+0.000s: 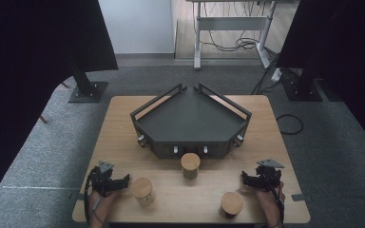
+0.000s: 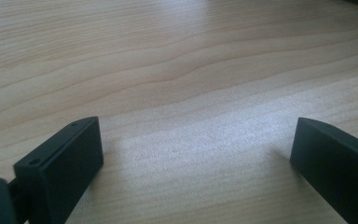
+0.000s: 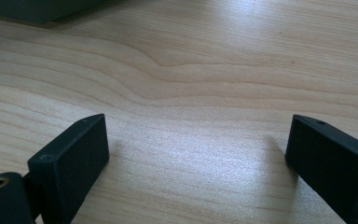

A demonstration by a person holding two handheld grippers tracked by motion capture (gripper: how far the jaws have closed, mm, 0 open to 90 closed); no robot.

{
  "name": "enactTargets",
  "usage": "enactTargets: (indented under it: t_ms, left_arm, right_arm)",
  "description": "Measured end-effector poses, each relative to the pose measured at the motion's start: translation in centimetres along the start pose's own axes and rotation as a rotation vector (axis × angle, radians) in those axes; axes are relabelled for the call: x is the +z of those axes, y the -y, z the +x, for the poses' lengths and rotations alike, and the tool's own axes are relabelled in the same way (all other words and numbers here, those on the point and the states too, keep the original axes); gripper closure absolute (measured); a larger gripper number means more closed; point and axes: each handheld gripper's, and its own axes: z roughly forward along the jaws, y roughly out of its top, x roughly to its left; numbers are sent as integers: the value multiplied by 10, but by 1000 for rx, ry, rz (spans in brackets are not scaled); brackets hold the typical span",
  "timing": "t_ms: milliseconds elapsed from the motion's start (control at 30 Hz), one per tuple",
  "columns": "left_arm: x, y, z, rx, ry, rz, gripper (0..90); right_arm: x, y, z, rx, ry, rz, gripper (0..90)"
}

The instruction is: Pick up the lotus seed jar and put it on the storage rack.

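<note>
While both of my tongs rest low over the worktop (image 1: 123,114), nothing is held yet. My left tongs (image 1: 123,182) stand with the jaws wide apart, just beside the nearest jar (image 1: 142,191); in the left gripper view I see bare wood between the jaws. My right tongs (image 1: 245,179) are also spread apart and empty, near a second jar (image 1: 231,204) that stands close to the front edge.

I think the first danger is the left jar. It is upright and looks light, and the open jaw is very close to its side, so a sideways push before closing could tip it or make it slide. The right jar sits near the edge of the worktop, so a clumsy touch from behind may send it off. The third jar (image 1: 190,165) stands just before the dark tray (image 1: 190,118), and a jar carried too low could hit the tray's raised rail.

I count three jars with wooden lids, one tray with five sides, and two tongs. All three jars are outside the tray.
</note>
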Motion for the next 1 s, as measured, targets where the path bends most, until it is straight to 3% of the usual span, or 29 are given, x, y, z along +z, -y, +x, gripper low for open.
enactTargets:
  t_ms: [333,1000]
  left_arm:
    - [-3,5,3,-1,26,-19,56]
    - [-15,17,7,-23,56,-117,62]
  right_arm:
    - [0,0,-2,-18,-19,1,51]
    - [0,0,-3,-28,-30,1,51]
